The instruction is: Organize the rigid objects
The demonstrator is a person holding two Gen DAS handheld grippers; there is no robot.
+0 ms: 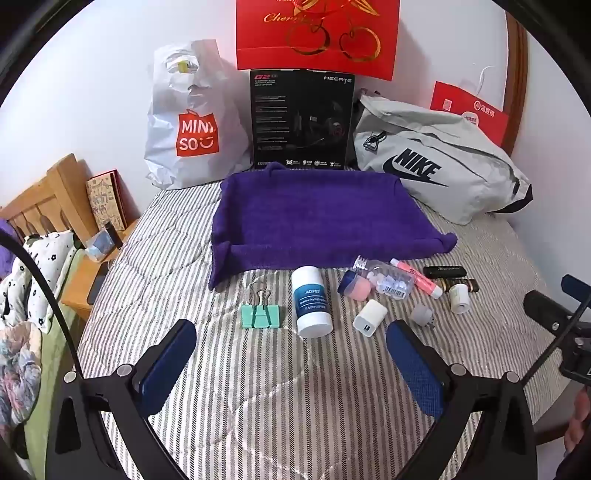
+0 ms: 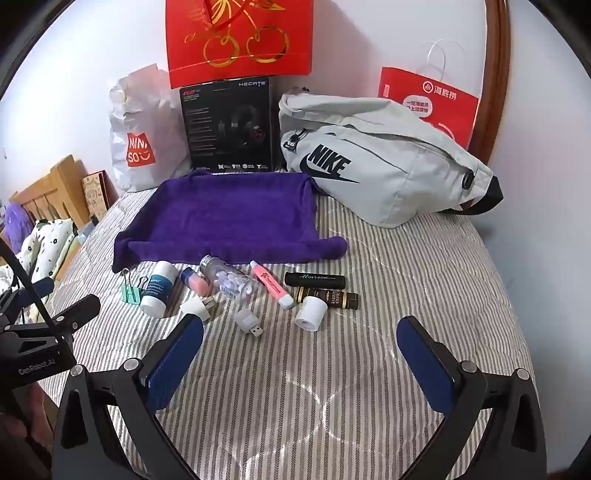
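A purple towel (image 1: 317, 218) (image 2: 229, 218) shaped into a shallow tray lies on the striped bedspread. In front of it are small items: a green binder clip (image 1: 260, 314) (image 2: 129, 291), a white and blue bottle (image 1: 312, 302) (image 2: 159, 290), a clear pill bottle (image 1: 384, 275) (image 2: 231, 278), a white charger (image 1: 369, 317) (image 2: 197, 304), a pink highlighter (image 1: 417, 278) (image 2: 271, 284), a black tube (image 2: 314, 280), a brown tube (image 2: 328, 297) and a white roll (image 2: 311, 313). My left gripper (image 1: 291, 343) stands open just short of the bottle. My right gripper (image 2: 301, 338) stands open near the roll.
A white shopping bag (image 1: 192, 122), a black box (image 1: 301, 118), red paper bags (image 1: 317, 33) and a grey sling bag (image 1: 439, 158) line the wall behind the towel. A wooden headboard (image 1: 48, 199) and bedding are at the left. A small USB light (image 2: 249, 319) lies mid-bed.
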